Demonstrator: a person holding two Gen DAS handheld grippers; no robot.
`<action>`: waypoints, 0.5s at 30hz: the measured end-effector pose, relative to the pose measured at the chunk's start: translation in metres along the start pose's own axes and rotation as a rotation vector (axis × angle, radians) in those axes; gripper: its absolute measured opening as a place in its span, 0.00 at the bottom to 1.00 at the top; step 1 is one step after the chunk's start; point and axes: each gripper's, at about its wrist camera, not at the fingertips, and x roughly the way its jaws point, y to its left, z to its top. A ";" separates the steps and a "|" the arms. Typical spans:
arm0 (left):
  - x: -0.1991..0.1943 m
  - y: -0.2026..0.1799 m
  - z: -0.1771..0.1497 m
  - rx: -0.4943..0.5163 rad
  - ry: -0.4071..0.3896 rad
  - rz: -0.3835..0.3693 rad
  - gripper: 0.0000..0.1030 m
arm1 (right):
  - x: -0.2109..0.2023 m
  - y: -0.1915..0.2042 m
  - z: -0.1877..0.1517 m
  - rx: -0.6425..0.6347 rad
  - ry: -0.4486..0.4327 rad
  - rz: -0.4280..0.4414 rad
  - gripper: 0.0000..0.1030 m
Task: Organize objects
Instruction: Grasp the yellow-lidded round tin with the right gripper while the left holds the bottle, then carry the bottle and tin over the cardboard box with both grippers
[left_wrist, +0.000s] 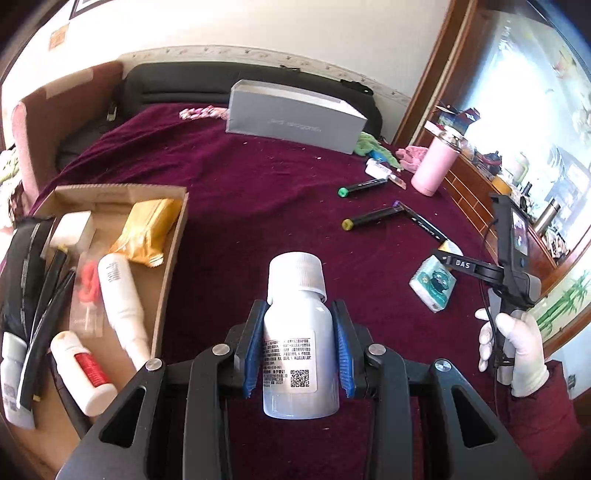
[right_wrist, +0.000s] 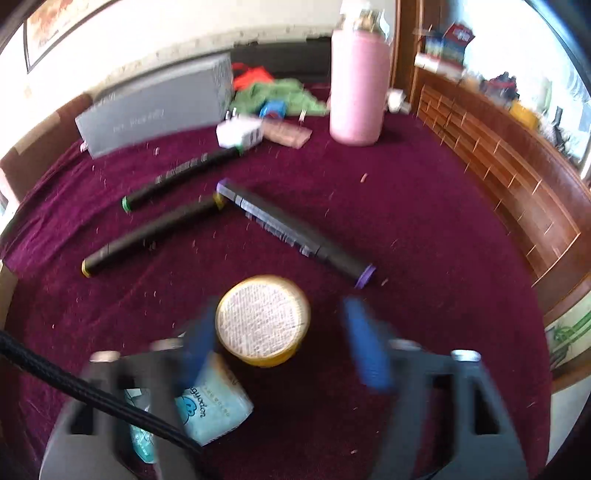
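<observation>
My left gripper (left_wrist: 299, 306) is shut on a white bottle (left_wrist: 295, 347) with a ribbed cap, held upright over the maroon cloth (left_wrist: 240, 206), just right of a cardboard tray (left_wrist: 173, 258). The tray holds white bottles (left_wrist: 118, 295), a yellow packet (left_wrist: 147, 229) and black markers. In the blurred right wrist view, my right gripper (right_wrist: 279, 304) is open around a round yellow tin (right_wrist: 263, 320); the left pad is near its side and the right pad stands clear. A blue tissue pack (right_wrist: 207, 410) lies under the left finger. Three black markers (right_wrist: 295, 232) lie beyond the tin.
A pink tumbler (right_wrist: 358, 88) stands at the back right beside a wooden ledge (right_wrist: 498, 173). A grey box (right_wrist: 155, 114), a white plug (right_wrist: 240, 133) and green cloth (right_wrist: 277, 92) lie at the back. A white-gloved hand (left_wrist: 513, 350) holds the right gripper's handle.
</observation>
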 end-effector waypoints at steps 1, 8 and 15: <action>-0.001 0.003 -0.001 -0.007 -0.003 0.001 0.29 | 0.000 -0.001 -0.001 0.001 -0.001 -0.013 0.39; -0.012 0.026 -0.005 -0.052 -0.024 0.006 0.29 | -0.006 -0.009 -0.005 0.029 0.004 0.020 0.36; -0.049 0.078 -0.003 -0.131 -0.092 0.056 0.29 | -0.033 0.000 0.001 0.051 -0.014 0.093 0.37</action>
